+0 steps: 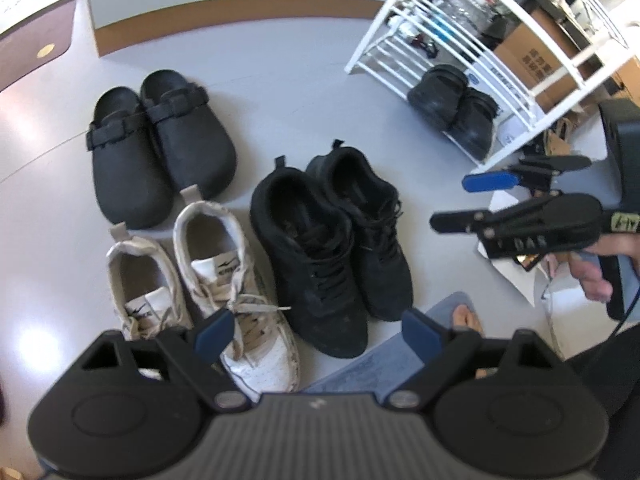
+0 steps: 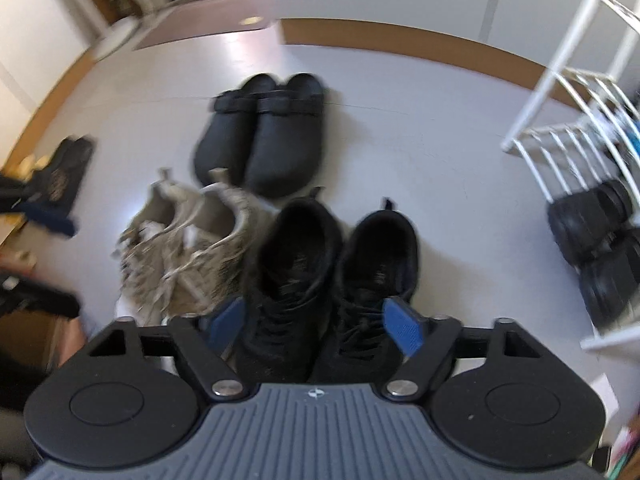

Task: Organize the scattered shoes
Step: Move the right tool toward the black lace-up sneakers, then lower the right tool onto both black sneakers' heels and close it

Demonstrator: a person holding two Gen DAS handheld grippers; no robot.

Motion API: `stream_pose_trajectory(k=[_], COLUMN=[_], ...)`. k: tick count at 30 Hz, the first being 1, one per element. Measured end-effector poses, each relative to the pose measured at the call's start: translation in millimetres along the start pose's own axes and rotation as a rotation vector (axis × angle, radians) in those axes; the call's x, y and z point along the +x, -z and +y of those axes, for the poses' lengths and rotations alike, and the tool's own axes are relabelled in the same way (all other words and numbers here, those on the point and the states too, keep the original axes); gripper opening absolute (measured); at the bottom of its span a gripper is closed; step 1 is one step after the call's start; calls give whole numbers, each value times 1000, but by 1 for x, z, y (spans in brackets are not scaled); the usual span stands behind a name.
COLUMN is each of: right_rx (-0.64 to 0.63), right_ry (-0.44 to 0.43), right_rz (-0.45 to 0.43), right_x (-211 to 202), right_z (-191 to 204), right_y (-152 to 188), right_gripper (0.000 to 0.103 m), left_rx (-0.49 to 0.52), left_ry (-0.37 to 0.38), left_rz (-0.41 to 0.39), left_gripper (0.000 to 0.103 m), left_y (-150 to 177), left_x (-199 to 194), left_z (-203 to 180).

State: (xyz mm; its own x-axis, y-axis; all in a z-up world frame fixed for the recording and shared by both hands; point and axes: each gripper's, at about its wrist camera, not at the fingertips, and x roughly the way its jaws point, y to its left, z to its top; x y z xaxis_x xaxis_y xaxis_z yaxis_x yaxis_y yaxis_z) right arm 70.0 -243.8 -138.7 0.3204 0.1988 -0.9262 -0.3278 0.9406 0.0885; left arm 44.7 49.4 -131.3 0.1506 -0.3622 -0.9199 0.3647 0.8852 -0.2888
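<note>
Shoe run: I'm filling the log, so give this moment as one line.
left gripper open above white sneakers | right gripper open over black sneakers | nothing held

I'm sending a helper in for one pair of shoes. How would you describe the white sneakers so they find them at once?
Start from the white rack and look across the grey floor to the three pairs set close together. The white sneakers sit beside the black sneakers, just in front of the black clogs. They are the only light pair: scuffed white and beige, with loose pale laces.
</note>
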Motion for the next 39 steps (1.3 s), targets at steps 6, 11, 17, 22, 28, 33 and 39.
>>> stream_pose_trajectory(k=[6,11,17,22,28,33,39], right_rx=[42,73,47,144,186,177,190], right_ry=[46,82,133,158,179,189,152], right_rz=[-42,-74,-149,-192,-234,-256,-230], right_x=[21,36,45,60,69,79,102], right_z=[3,2,7,-3,-14,-12,-6], right_y=[1,5,20,23,30,34,46], right_gripper=[62,52,53,53,53,53,53], left_rx=[-14,-9,-19,-10,-17,-17,-24], left_ry=[-1,0,-8,-20,-28,-24,-36], left_rz=[-1,15,32,41,45,45,54], left_gripper=[92,92,92,92,92,92,92], left_y=[-8,-8,-3,0,0,-1,-2], left_x=[3,7,10,12,13,14,17], left_z=[5,4,7,6,8,9,13])
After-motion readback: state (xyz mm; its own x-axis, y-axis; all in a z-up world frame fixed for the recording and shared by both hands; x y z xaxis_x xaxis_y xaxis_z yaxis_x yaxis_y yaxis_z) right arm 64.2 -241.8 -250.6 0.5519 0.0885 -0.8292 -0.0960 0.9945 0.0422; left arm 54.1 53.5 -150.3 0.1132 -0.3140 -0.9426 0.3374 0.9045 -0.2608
